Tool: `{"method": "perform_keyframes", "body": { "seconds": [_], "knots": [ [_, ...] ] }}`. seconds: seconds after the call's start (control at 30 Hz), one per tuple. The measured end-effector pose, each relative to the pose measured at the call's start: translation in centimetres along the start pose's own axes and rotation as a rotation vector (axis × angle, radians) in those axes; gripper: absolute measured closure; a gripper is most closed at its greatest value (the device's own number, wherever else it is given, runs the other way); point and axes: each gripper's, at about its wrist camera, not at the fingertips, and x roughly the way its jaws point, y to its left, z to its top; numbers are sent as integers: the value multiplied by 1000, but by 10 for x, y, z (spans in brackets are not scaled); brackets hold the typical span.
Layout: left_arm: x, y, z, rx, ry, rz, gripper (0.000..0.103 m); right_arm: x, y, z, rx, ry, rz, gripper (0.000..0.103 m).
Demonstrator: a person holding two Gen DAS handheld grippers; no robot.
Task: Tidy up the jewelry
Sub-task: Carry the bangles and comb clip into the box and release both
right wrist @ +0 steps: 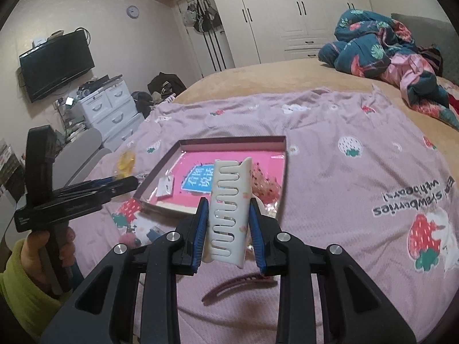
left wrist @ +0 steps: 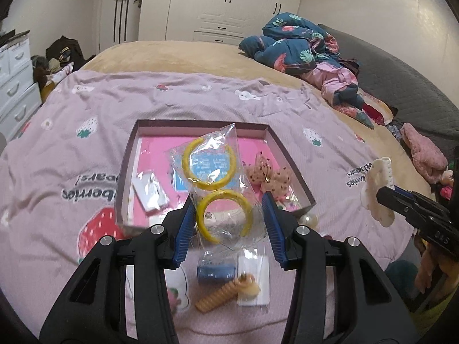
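Bagged yellow bangles (left wrist: 219,189) lifted; white hair clip (right wrist: 229,212) upright, clamped.

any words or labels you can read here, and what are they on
"strawberries with bear" reads upside down on the pink bedsheet; first letters partly creased.
"berries" and "bears!", upside down, on another print on the same sheet.
White characters on the blue panel inside the box: too blurred to read.
Pale lettering on the right gripper body: too blurred.

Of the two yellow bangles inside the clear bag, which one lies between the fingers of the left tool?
The lower bangle, nearest the camera; the upper bangle hangs beyond the fingertips, over the box.
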Motion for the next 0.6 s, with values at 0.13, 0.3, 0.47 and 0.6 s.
{"method": "perform_keyframes", "body": {
  "seconds": [0.13, 0.3, 0.47, 0.6],
  "knots": [
    [6, 2, 11, 3, -6, 1, 66, 3, 6, 11, -12, -16, 3, 76],
    [24, 8, 23, 0, 21, -9, 66, 9, 9, 24, -23, -25, -5, 76],
    [44, 10, 33, 15, 39, -14, 66, 17, 6, 38, -21, -33, -17, 76],
    [60, 11, 40, 29, 56, -12, 66, 29, 1, 48, -17, -31, -28, 76]
  ]
}}
